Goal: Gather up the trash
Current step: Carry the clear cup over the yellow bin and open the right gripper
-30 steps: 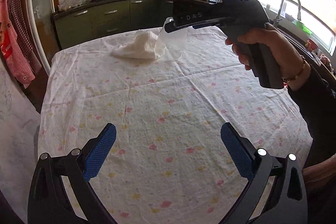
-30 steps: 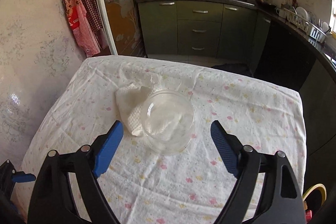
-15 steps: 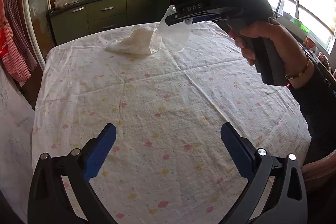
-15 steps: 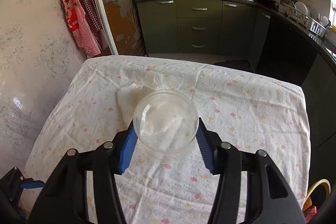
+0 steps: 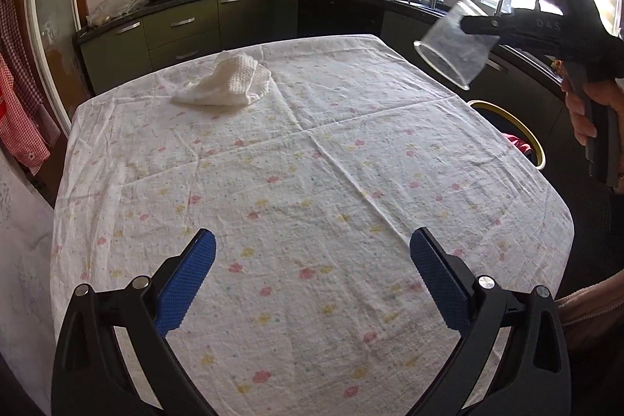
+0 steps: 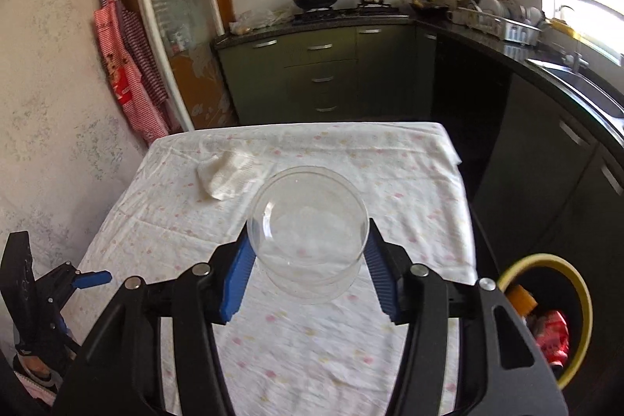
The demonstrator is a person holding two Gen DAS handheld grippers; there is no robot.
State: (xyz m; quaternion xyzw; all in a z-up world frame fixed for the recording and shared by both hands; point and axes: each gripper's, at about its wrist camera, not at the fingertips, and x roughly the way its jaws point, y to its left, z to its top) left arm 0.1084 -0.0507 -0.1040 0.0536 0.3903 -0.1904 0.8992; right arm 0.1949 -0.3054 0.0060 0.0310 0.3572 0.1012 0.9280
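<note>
Gripping a clear cup point(image 6: 308, 234) in your right gripper point(image 6: 308, 260), above the table point(image 6: 409, 182); left gripper point(image 5: 312, 279) gapes wide.

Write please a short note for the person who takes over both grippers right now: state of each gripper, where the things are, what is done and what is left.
Right gripper: shut on the clear plastic cup, held in the air near the table's right edge.
Left gripper: open, holds nothing, hovers over the near part of the tablecloth.
Crumpled white paper towel: lies on the far left part of the table.
Yellow-rimmed bin: on the floor to the right of the table, some trash already inside.
Done: cup lifted.
Left: drop the cup in the bin, then probably the towel too.
</note>
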